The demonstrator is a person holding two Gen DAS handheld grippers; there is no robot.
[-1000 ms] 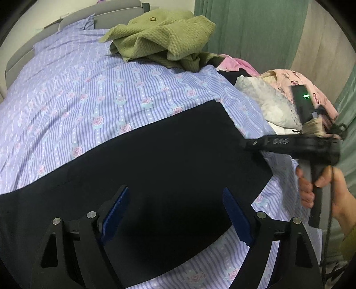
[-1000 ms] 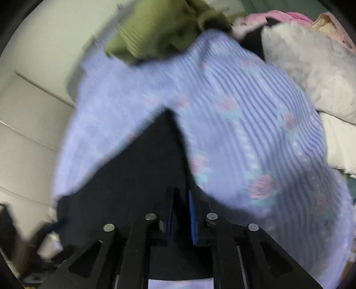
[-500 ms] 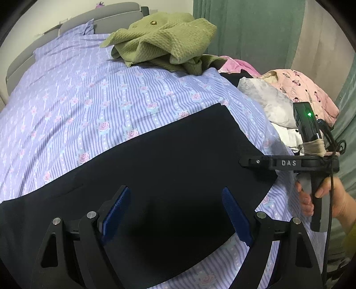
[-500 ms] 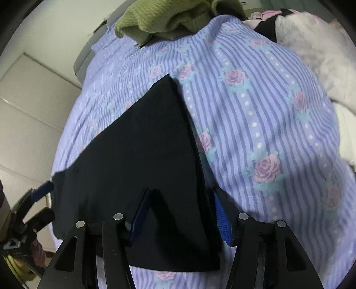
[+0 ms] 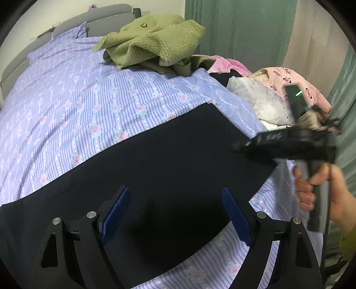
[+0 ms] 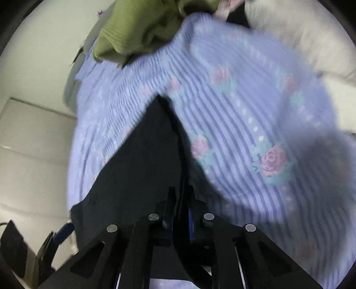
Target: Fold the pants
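Black pants (image 5: 169,169) lie flat across the striped floral bedsheet (image 5: 77,106). The left gripper (image 5: 175,213) hovers over them, jaws spread wide, nothing between the pads. The right gripper (image 6: 180,206) has its fingers clamped on the pants' edge, the fabric pinched between them. Green garment (image 5: 155,40) sits near the headboard.

Bedroom, home: bed w/ floral striped sheet (image 5: 89,106), grey headboard (image 5: 104,13), clothes pile (image 5: 155,42), green curtains (image 5: 240,31).
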